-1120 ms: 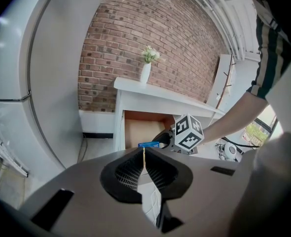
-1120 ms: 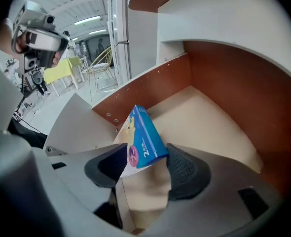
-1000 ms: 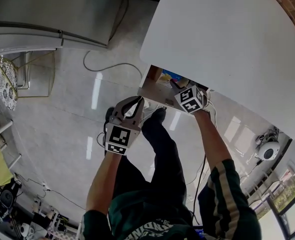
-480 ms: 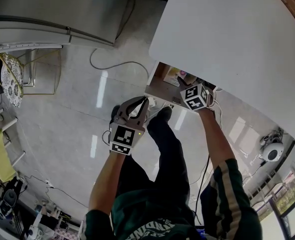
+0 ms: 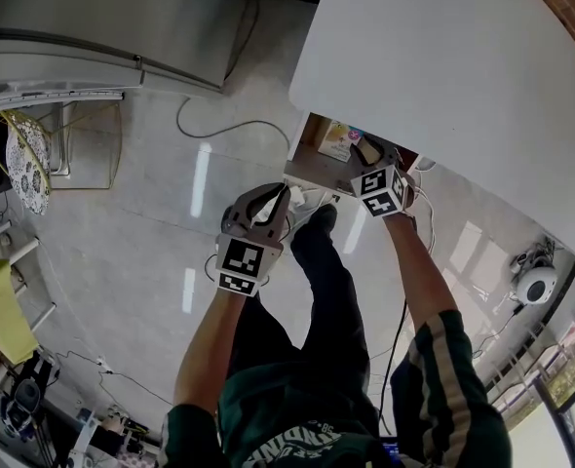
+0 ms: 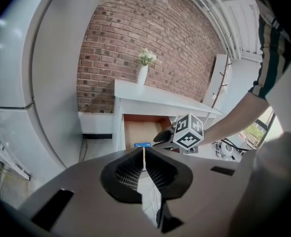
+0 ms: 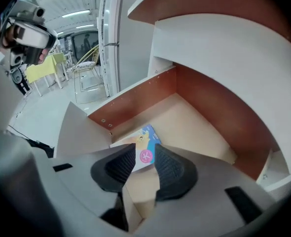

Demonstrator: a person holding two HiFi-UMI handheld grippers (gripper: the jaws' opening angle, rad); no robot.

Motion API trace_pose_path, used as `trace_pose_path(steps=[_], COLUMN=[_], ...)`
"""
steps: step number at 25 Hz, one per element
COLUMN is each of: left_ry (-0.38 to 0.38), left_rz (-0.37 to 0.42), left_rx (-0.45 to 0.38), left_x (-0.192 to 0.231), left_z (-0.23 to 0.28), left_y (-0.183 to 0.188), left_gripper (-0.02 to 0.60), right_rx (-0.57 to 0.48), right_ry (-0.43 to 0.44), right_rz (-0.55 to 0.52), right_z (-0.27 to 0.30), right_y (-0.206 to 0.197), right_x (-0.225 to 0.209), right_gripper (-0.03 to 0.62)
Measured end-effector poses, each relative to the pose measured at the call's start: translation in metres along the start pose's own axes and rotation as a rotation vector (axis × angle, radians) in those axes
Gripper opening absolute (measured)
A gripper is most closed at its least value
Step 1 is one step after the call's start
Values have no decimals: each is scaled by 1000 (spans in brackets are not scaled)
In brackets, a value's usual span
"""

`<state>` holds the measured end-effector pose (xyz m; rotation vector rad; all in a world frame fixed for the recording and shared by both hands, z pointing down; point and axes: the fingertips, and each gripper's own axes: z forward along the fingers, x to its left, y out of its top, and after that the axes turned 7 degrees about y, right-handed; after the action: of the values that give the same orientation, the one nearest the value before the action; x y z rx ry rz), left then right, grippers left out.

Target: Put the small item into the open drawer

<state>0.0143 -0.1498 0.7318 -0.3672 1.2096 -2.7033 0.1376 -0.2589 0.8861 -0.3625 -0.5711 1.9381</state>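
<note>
Glossy tiled floor (image 5: 122,222) seen at left. Left gripper (image 5: 284,197) held over floor, fingers (image 6: 123,171) pressed together, nothing gripped. Open drawer (image 5: 310,171) seen under white surface (image 5: 443,66). Small colourful packet (image 5: 340,140) laid flat inside drawer. Right gripper (image 5: 367,150) held above drawer, fingers (image 7: 174,171) just narrowed but apart, packet not pinched. Placement judged done; only withdrawal judged left.

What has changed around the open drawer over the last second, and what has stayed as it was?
The right tongs have lifted back a little from the drawer. Their jaws have just been closing partway, gripping nothing. The packet lies loose on the drawer floor beyond them. The left tongs stay shut outside the drawer, which stays open.
</note>
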Motion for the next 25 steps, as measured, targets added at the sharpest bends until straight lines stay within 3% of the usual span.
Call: trace_pose_path(steps=[3,8,16,25], left_ry=[-15,-34,-36,-90], left_rz=[16,43,80,96], left_rx=[-10,-23,-42,-89], left_x=[-1,-3,-1,-19], left_z=[-7,-23,-56,-96], left_y=[7,20,43,74], left_gripper=[25,26,26,25], right_rx=[-9,-3,-43,-129], right_ry=[-15,-49,-68,-108], right_rz=[12,41,157,201], right_z=[-15,-40,-84,-154], right_y=[5,11,33,73], right_x=[6,18,44,74], right_gripper=[88,46,34,31])
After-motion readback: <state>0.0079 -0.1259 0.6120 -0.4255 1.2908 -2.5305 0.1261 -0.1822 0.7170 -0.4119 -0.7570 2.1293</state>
